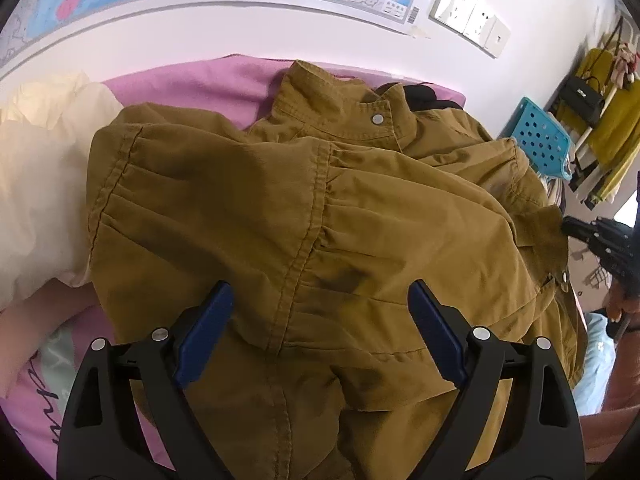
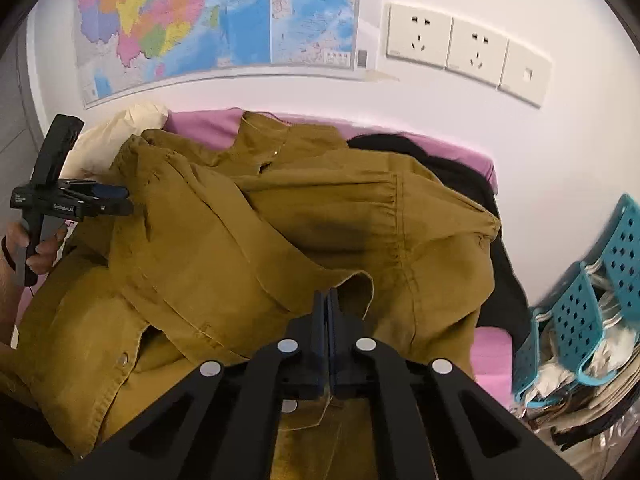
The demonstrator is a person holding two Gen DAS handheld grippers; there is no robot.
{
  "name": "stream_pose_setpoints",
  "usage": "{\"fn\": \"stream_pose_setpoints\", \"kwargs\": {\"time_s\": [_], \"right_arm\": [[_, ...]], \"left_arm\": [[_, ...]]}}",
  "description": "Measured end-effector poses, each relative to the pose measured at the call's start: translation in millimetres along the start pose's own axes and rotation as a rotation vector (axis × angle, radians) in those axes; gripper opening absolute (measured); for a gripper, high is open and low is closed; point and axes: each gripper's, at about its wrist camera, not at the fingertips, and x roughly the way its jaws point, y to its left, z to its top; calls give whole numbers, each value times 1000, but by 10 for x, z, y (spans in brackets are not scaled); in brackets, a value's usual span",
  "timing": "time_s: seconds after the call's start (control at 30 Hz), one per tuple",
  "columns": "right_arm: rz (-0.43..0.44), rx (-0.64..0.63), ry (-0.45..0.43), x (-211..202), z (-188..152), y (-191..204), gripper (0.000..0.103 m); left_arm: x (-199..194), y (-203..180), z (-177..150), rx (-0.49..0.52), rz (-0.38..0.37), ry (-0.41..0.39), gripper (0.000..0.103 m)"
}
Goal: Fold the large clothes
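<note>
A mustard-brown jacket (image 1: 280, 200) lies crumpled on a pink bed sheet (image 1: 200, 84), collar and snap button toward the wall. My left gripper (image 1: 320, 292) hovers wide open over the jacket's middle seam with nothing between its blue pads. In the right wrist view it shows at the jacket's left edge (image 2: 116, 200), held by a hand. My right gripper (image 2: 328, 300) has its pads pressed together on a raised fold of the jacket (image 2: 280, 220) at the near edge. The left wrist view shows it (image 1: 568, 226) at the jacket's right corner, which is pulled up to its tip.
A cream pillow (image 1: 40, 184) lies left of the jacket and a black garment (image 2: 460, 176) behind it. A teal perforated basket (image 2: 576, 312) with bags stands at the bed's right side. The wall with a map (image 2: 200, 20) and sockets (image 2: 460, 48) runs close behind.
</note>
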Motion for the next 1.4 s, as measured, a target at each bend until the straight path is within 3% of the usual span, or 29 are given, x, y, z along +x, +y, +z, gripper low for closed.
{"fn": "stream_pose_setpoints", "kwargs": {"time_s": [0.07,0.1,0.13,0.17,0.2,0.27,0.47,0.6,0.67,0.8,0.87,1.0,1.03,1.07,1.1,1.13,1.2,1.27,1.33,1.4], "right_arm": [[4,38,27,104,-9,-45,17],[35,77,51,186,-25,-106,26],[47,93,63,242,-38,-130,28],[59,102,73,296,-48,-138,27],[65,101,77,328,-50,-127,11],[57,92,54,269,-17,-94,1],[-10,52,-249,-447,580,-150,1],[-28,76,-344,-478,837,-267,1],[-50,82,-311,-245,842,-315,1],[-81,123,-103,506,551,-475,1],[-43,178,-38,725,400,-593,2],[-45,241,19,833,253,-706,2],[-45,250,21,790,224,-686,4],[-44,260,12,718,212,-688,16],[-49,276,-25,572,201,-684,37],[-51,282,-62,463,193,-675,42],[-4,241,-152,186,158,-527,43],[33,172,-180,73,170,-353,43],[91,97,-151,132,218,-160,42],[85,65,-111,293,268,-74,41]], "left_arm": [[2,-1,-10,-3,0,1,88],[-1,-2,-12,-4,-1,2,88],[-7,-5,-18,-2,-3,3,88],[-15,-8,-22,0,-2,2,88],[-25,-8,-29,3,-1,3,88],[-34,-3,-29,4,1,4,88],[-69,-38,10,13,21,-23,81],[-92,-44,42,-16,13,-45,81],[-63,-63,34,0,38,-50,81],[160,-38,-12,5,78,11,82],[285,-18,-17,8,87,48,83],[366,-37,2,26,111,75,86],[350,-43,4,26,115,73,86],[306,-38,0,14,115,62,86],[265,-30,-14,4,105,53,86],[200,-19,-36,-7,89,41,86],[49,-13,-90,-6,71,11,86],[-91,-7,-170,6,74,-5,86],[-161,7,-231,6,67,-5,86],[-207,26,-296,5,81,-3,86]]}}
